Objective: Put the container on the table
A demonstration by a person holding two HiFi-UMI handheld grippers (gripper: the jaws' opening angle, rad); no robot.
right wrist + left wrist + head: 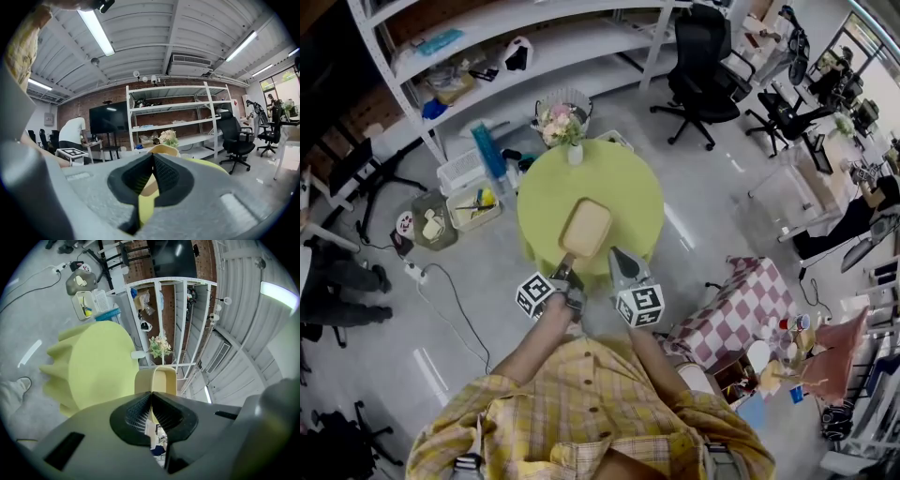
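A tan rectangular container [586,228] hangs over the near half of the round yellow-green table [628,187]; whether it touches the cloth I cannot tell. My left gripper [565,268] is shut on its near rim. In the left gripper view the jaws [151,394] meet on the container [157,379], which stands up beyond them. My right gripper [613,253] is at the table's front edge, just right of the container, shut and holding nothing. Beyond its closed tips [153,157] in the right gripper view rises the container [162,149].
A white vase of flowers [565,128] stands at the table's far edge. Shelving [534,47] runs behind. Baskets [473,206] and a cable lie on the floor to the left. An office chair [703,66] is far right, a checked-cloth table [741,309] near right.
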